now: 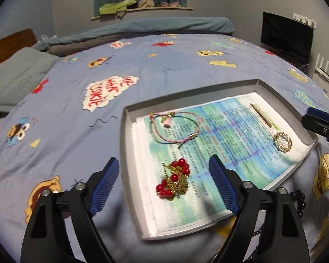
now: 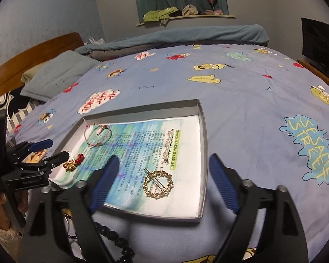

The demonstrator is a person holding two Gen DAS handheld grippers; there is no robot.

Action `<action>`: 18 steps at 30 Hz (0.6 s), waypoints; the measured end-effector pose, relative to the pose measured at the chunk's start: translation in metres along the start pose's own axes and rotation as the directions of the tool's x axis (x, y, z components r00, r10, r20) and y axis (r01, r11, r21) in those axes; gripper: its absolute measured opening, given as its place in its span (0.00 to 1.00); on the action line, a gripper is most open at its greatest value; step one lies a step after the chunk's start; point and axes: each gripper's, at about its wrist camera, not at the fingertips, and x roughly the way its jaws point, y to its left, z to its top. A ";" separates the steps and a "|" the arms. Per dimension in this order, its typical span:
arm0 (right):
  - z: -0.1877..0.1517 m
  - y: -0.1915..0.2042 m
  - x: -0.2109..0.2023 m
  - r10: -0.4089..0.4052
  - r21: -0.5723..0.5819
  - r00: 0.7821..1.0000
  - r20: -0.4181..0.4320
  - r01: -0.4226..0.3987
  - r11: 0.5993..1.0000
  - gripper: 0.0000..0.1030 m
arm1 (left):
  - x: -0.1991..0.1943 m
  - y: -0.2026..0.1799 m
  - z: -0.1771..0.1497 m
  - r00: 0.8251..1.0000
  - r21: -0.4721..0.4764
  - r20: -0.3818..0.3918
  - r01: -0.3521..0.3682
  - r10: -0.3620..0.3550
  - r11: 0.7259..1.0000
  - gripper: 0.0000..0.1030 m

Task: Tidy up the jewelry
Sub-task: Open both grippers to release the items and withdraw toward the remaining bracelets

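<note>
A shallow grey tray (image 1: 124, 153) lined with printed paper lies on the bed. In it are a red-bead and gold-chain piece (image 1: 175, 180), a pink braided bracelet (image 1: 175, 127), a pearl bar clip (image 1: 261, 115) and a round gold clip (image 1: 282, 142). My left gripper (image 1: 164, 159) is open just above the red-bead piece, touching nothing. My right gripper (image 2: 164, 157) is open above the tray's near edge (image 2: 205, 153), with the round gold clip (image 2: 158, 183) lying free below and between its fingers. A black bead strand (image 2: 118, 239) lies on the quilt in front of the tray.
The tray sits on a blue cartoon quilt (image 2: 252, 109). A grey pillow (image 2: 54, 76) and wooden headboard (image 2: 33, 52) are at the left, folded blankets (image 2: 175, 37) at the far edge, a dark screen (image 2: 320, 43) at the right. A hand (image 2: 2, 199) holds the left gripper (image 2: 59, 148).
</note>
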 end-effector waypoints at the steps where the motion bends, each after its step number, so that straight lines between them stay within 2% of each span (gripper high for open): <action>1: 0.000 0.000 -0.001 -0.001 0.001 1.000 0.001 0.001 1.000 0.88 | -0.002 0.000 0.000 1.000 0.000 0.002 -0.008 0.008 1.000 0.84; 5: 0.002 -0.001 -0.010 -0.015 0.001 1.000 0.005 0.015 1.000 0.95 | -0.008 -0.001 0.002 0.999 0.011 -0.009 -0.036 0.037 0.999 0.85; 12: 0.003 -0.005 -0.030 -0.038 0.025 0.999 -0.008 0.039 0.999 0.95 | -0.049 -0.001 0.010 0.998 0.010 0.036 -0.057 0.057 0.998 0.88; 18: 0.006 0.005 -0.062 -0.055 -0.002 0.998 0.026 0.055 0.998 0.95 | -0.088 -0.004 0.007 0.996 0.033 0.072 -0.051 0.049 0.998 0.89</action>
